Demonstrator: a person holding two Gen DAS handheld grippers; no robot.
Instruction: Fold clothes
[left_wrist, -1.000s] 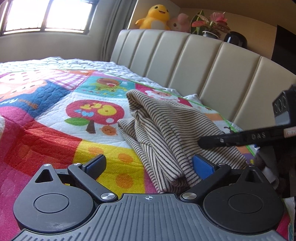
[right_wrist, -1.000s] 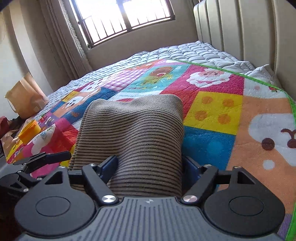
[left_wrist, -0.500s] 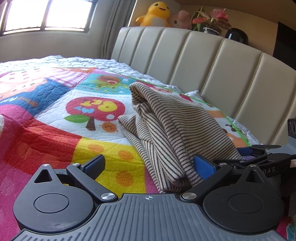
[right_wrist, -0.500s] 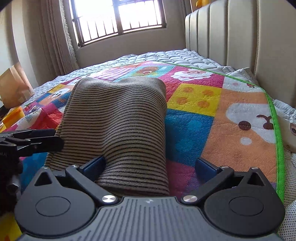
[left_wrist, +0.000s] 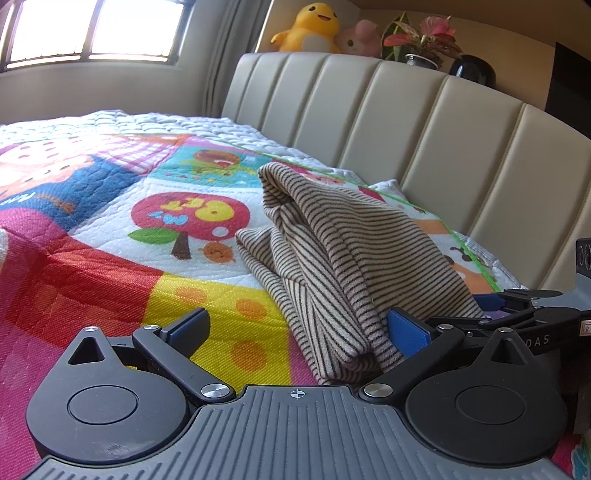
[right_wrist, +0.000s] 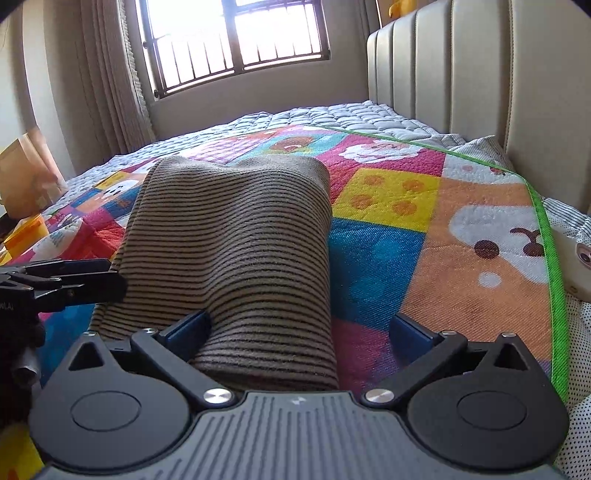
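While the striped garment (right_wrist: 236, 258) lies folded near the bed's (right_wrist: 424, 229) headboard edge, each hand-held gripper, left (left_wrist: 295, 328) and right (right_wrist: 299, 328), stands apart, unclamped; only tidying seems left.

Items counted: one striped garment (left_wrist: 332, 258), folded, lying between the jaws of both grippers; two grippers, left gripper (left_wrist: 295, 332) and right gripper (right_wrist: 299, 332); one patchwork quilt (right_wrist: 424, 258) beneath the jaws; two plush toys beyond the jaws, one yellow (left_wrist: 308, 27), one pink (left_wrist: 360, 33); one potted plant (left_wrist: 421, 40)
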